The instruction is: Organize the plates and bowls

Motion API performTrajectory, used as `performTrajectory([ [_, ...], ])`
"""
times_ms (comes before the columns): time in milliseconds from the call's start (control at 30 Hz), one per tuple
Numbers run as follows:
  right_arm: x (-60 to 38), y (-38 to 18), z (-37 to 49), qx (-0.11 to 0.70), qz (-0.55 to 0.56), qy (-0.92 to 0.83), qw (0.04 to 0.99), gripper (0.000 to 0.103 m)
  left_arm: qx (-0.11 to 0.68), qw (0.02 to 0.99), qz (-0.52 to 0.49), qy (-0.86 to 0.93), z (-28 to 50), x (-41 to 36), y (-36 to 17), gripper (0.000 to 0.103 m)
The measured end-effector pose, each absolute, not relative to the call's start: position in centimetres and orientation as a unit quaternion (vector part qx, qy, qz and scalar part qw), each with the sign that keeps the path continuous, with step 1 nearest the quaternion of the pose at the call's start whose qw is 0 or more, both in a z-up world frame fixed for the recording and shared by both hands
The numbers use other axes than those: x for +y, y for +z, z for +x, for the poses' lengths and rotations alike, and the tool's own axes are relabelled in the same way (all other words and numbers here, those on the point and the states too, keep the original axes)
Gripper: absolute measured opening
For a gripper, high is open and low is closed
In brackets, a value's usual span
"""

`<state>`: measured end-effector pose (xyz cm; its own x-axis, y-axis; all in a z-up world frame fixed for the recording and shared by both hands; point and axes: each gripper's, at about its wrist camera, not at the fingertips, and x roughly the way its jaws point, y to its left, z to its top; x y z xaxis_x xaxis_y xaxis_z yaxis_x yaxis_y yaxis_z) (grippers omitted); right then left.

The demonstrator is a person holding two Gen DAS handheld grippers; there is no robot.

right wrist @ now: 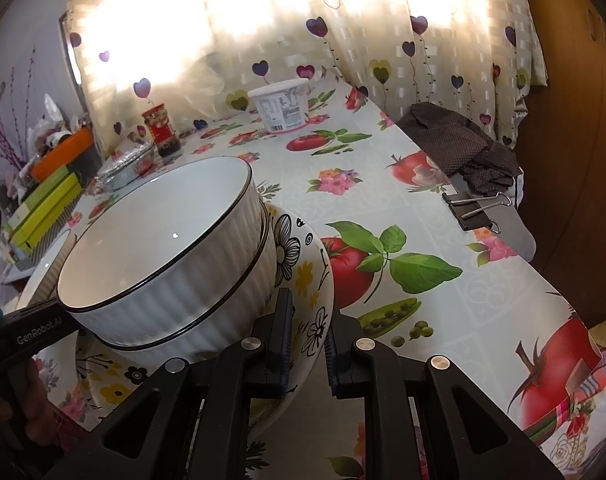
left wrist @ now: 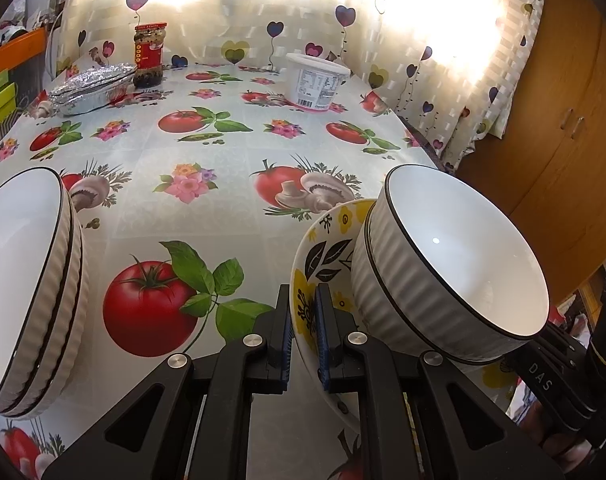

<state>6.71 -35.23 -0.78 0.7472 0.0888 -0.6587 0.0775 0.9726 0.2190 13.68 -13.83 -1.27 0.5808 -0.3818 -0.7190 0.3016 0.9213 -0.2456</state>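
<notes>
A floral dish (left wrist: 323, 240) with yellow and black flowers carries two nested white ribbed bowls (left wrist: 443, 248). My left gripper (left wrist: 303, 298) is shut on the dish's near rim, blue pads on either side of it. In the right wrist view the same floral dish (right wrist: 303, 264) and white bowls (right wrist: 155, 240) appear, with my right gripper (right wrist: 307, 320) shut on the opposite rim. Whether the dish rests on the table or hangs just above it I cannot tell. A separate stack of white ribbed dishes (left wrist: 27, 280) stands on the tablecloth at the left.
At the table's far end are a foil tray (left wrist: 91, 88), a red-lidded jar (left wrist: 149, 56) and a white tub (left wrist: 317, 82). A binder clip (right wrist: 477, 206) and dark cloth (right wrist: 459, 140) mark the right edge. Green boxes (right wrist: 43, 208) lie left; a wooden cabinet (left wrist: 563, 120) stands right.
</notes>
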Motion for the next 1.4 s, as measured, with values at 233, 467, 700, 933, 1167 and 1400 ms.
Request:
performTrajectory([
  [233, -34.9, -0.6, 6.7, 0.344, 0.122, 0.011, 0.931, 0.014, 0.41, 0.891, -0.05, -0.19, 13.7, -13.4, -1.1, 0.011],
  [467, -34.3, -0.6, 6.8, 0.334, 0.114, 0.015, 0.935, 0.015, 0.405, 0.894, -0.051, -0.185, 13.7, -13.0, -1.0, 0.011],
  [700, -34.1, -0.8, 7.0, 0.33, 0.114, 0.019, 0.937, 0.015, 0.4, 0.896, -0.056, -0.185, 13.5, -12.6, -0.9, 0.011],
  [933, -33.7, -0.5, 7.1, 0.322, 0.106, 0.022, 0.941, 0.015, 0.394, 0.9, -0.055, -0.178, 13.4, -12.2, -0.5, 0.011],
  [1167, -33.0, 0.9, 7.4, 0.31, 0.097, 0.031, 0.945, 0.015, 0.385, 0.905, -0.062, -0.17, 13.3, -11.4, 0.5, 0.011],
  [1400, -31.7, 2.5, 8.0, 0.304, 0.09, 0.048, 0.947, 0.015, 0.371, 0.913, -0.069, -0.158, 13.3, -9.8, 2.0, 0.011],
])
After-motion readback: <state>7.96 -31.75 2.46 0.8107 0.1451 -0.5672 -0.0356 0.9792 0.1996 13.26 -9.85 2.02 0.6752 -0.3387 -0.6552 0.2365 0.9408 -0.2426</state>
